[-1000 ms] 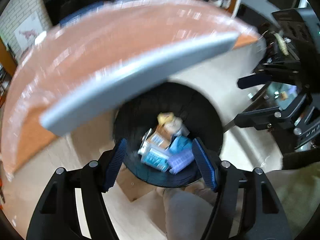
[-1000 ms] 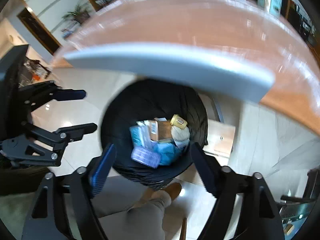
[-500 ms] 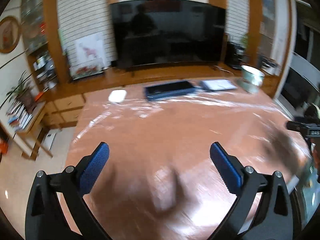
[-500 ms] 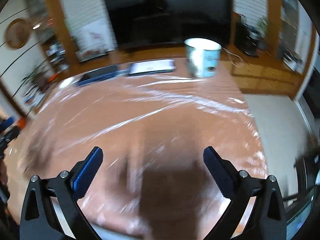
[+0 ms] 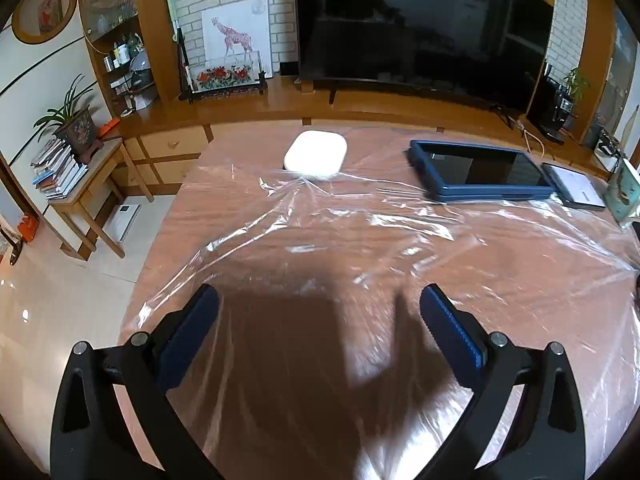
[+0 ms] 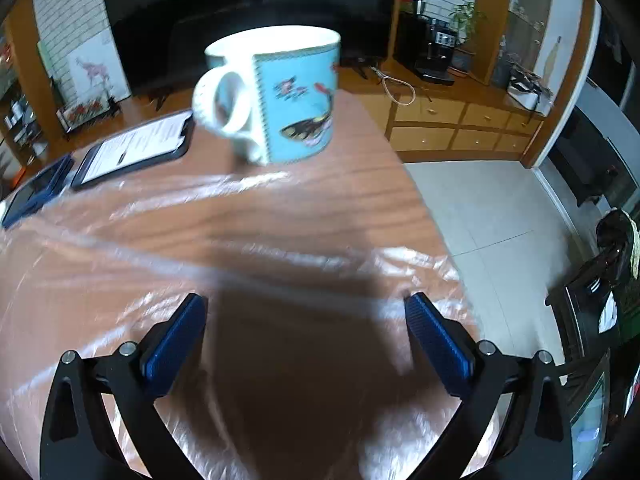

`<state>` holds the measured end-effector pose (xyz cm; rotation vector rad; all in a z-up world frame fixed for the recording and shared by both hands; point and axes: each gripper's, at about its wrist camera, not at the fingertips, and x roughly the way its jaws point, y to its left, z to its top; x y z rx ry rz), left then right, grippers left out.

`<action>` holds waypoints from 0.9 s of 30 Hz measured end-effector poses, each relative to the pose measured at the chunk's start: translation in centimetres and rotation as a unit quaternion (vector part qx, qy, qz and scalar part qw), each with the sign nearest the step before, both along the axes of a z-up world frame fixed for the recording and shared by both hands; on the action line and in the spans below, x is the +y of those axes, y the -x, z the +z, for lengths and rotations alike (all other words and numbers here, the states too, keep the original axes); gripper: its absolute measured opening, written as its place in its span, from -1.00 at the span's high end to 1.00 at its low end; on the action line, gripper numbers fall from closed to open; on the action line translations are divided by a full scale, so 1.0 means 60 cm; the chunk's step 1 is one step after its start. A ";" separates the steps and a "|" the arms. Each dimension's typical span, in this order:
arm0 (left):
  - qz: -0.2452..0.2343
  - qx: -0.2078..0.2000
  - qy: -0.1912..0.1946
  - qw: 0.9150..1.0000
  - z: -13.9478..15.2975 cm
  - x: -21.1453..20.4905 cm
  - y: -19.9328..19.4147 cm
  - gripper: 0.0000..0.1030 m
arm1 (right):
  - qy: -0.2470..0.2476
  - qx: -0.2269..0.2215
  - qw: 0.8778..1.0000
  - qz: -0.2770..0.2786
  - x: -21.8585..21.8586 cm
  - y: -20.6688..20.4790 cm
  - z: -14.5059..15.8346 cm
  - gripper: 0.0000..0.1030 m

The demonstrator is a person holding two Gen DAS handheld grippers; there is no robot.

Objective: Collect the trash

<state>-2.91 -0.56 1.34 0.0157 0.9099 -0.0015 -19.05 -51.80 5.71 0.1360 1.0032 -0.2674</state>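
Observation:
A wrinkled sheet of clear plastic film lies spread over the wooden table; the same film shows in the right wrist view. My left gripper hangs open above the film near the table's left side, nothing between its blue pads. My right gripper is open too, over the film near the table's right edge, and empty. No trash bin is in view.
A white case, a blue-cased tablet and a phone lie at the table's far side. A blue mug stands ahead of the right gripper, beside the phone. The TV and cabinets stand behind, with tiled floor on both sides.
Both grippers swung up from the black bin of trash by the table's edge to above the tabletop and opened wider. The left then shifted left, the right toward the mug.

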 end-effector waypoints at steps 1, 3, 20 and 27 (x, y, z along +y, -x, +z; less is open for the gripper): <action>-0.001 0.001 0.001 1.000 -0.002 -0.003 0.000 -0.96 | 0.001 -0.003 1.000 0.000 -0.001 -0.001 -0.001 -0.92; -0.001 0.004 0.001 1.000 -0.009 -0.001 -0.004 -0.96 | 0.004 -0.010 1.000 0.000 0.000 -0.001 -0.002 -0.93; -0.002 0.031 0.014 0.999 -0.026 0.010 -0.021 -0.97 | 0.004 -0.010 1.000 0.000 0.003 0.001 -0.001 -0.93; -0.002 0.031 0.015 0.999 -0.025 0.009 -0.021 -0.97 | 0.004 -0.010 1.000 0.000 0.003 0.001 -0.001 -0.93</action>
